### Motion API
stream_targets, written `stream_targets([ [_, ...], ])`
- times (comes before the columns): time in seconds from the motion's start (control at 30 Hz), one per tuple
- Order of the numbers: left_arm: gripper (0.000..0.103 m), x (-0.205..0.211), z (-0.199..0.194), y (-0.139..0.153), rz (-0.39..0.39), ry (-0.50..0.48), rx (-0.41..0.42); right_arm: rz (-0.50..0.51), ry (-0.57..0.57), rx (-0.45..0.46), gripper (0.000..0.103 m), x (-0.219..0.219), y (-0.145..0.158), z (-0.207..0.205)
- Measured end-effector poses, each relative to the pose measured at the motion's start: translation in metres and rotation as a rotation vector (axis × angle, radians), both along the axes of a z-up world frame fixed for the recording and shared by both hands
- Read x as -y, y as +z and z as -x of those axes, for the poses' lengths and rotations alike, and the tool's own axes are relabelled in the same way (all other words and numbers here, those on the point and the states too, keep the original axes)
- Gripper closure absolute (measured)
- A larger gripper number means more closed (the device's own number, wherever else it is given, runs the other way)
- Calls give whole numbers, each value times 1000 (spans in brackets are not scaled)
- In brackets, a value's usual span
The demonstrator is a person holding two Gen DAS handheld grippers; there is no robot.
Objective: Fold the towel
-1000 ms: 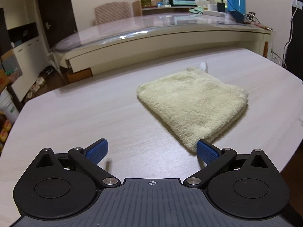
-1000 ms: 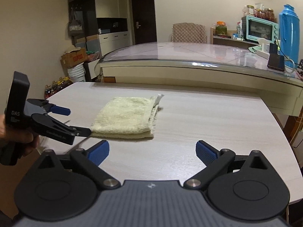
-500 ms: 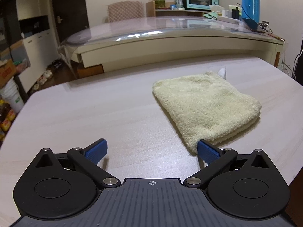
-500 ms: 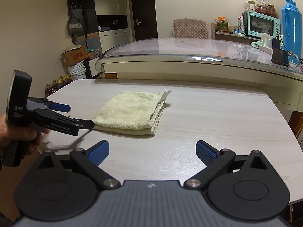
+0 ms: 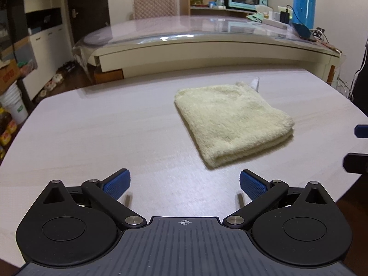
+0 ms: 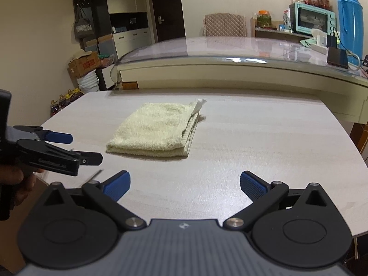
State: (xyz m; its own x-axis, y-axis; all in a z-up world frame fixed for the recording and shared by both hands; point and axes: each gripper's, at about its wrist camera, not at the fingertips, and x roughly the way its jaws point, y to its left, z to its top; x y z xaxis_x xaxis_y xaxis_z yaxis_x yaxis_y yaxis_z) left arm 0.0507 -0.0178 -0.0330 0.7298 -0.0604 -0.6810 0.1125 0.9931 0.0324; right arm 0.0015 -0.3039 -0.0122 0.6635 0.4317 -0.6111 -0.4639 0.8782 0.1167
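- Pale-yellow terry towel (image 5: pixel 232 119) lies folded into a thick layered pad on the light wood-grain table (image 5: pixel 92 128), toward its far middle, a white label (image 6: pixel 199 104) poking out at its far corner.
- Likely light, soft and floppy; I would pinch stacked corners or the layered edge, not the rounded fold.
- Left gripper (image 5: pixel 185 184) hovers near the towel's near corner, jaws wide, holding nothing.
- Right gripper (image 6: pixel 185 184) sits well apart, blue ribbed pads (image 6: pixel 251 185) spread wide, empty.
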Motion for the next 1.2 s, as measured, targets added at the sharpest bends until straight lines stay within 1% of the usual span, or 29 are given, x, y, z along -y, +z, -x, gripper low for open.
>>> stream_targets([
  [0.37,0,4,10,3,9,14,-18,18,-25,-26,0,-8,0,-2],
  [0.77,0,6,16,-3,38,23,-44,28,-34,-66,0,-13,-4,-5],
  [1.1,0,10,14,-6,23,52,-53,29,-24,-76,0,-16,-6,-11],
  [1.2,0,10,14,-5,30,54,-55,25,-23,-74,0,-16,-5,-13],
])
